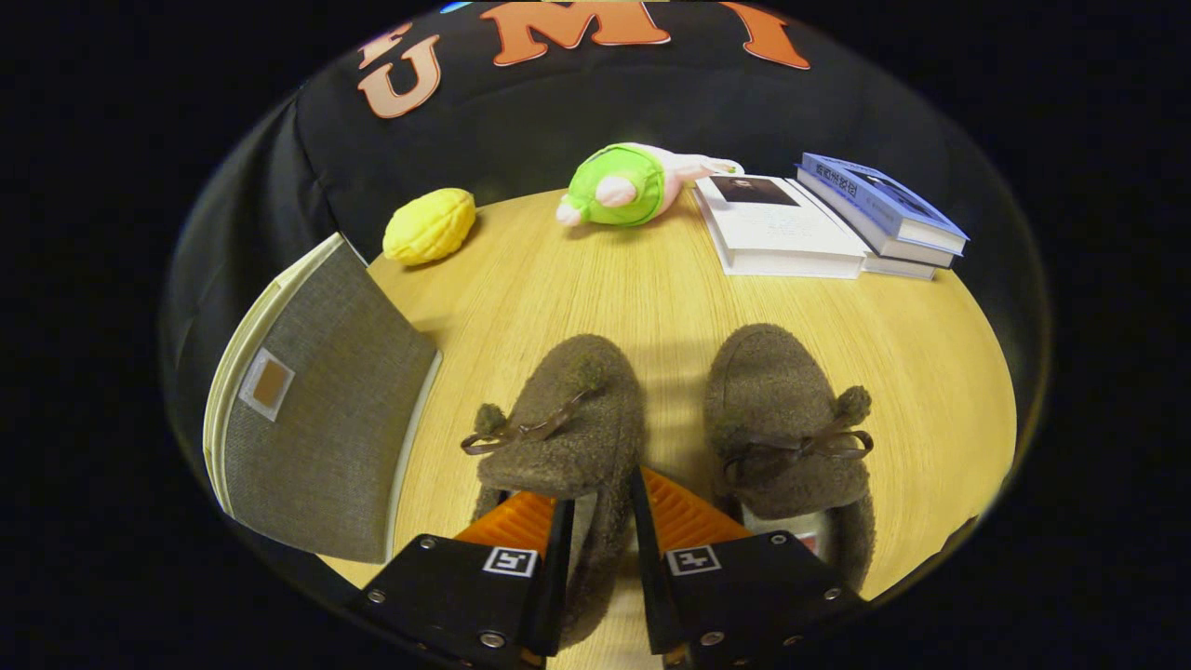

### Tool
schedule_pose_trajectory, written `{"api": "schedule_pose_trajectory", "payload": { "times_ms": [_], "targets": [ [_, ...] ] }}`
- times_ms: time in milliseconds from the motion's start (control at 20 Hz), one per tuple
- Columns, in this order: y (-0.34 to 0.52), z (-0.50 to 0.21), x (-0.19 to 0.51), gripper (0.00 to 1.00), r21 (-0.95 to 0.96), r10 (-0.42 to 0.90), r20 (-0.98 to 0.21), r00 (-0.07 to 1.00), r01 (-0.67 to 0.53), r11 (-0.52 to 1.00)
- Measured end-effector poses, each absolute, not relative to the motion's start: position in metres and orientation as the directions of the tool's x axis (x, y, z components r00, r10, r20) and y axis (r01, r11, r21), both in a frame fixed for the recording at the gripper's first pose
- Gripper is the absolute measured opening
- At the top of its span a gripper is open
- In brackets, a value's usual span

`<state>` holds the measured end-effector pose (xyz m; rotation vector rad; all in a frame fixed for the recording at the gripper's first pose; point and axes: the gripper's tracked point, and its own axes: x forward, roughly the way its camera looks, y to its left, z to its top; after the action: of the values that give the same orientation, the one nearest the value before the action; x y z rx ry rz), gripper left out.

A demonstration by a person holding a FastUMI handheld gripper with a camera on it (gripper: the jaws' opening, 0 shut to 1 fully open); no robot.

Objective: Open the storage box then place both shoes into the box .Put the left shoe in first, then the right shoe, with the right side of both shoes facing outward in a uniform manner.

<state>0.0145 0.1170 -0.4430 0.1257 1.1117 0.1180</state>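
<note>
Gripper (595, 521): fingers closed on rim of left shoe (568, 419), one finger inside the opening, the other outside against the right wall. Shoe's long axis running straight ahead from fingers, toe pointing away across bench (651, 279). Right shoe (791, 419): just beside, parallel, toe likewise away. Box (326, 419): off to the left of fingers, near left shoe, lid state unclear. Beyond shoes, well apart: yellow toy (430, 226), green plush (623, 184), books (828, 219). Coming move judged: leftward carry with a turn, right side outward.
</note>
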Motion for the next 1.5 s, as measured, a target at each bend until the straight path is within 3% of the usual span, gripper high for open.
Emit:
{"api": "schedule_pose_trajectory", "payload": {
  "times_ms": [100, 250, 400, 950, 1500],
  "targets": [
    [0.121, -0.448, 0.019, 0.25, 0.187, 0.182, -0.883, 0.433, -0.032, 0.982],
    [0.119, -0.449, 0.02, 0.18, 0.204, 0.197, -0.882, 0.429, -0.032, 0.979],
    [0.128, -0.445, 0.018, 0.05, 0.29, 0.257, -0.877, 0.406, 0.02, 0.957],
    [0.167, -0.359, 0.032, 0.04, 0.36, 0.307, -0.818, 0.487, 0.017, 0.933],
    [0.237, -0.267, 0.057, 0.04, 0.415, 0.384, -0.739, 0.554, -0.075, 0.907]
  ]
}}
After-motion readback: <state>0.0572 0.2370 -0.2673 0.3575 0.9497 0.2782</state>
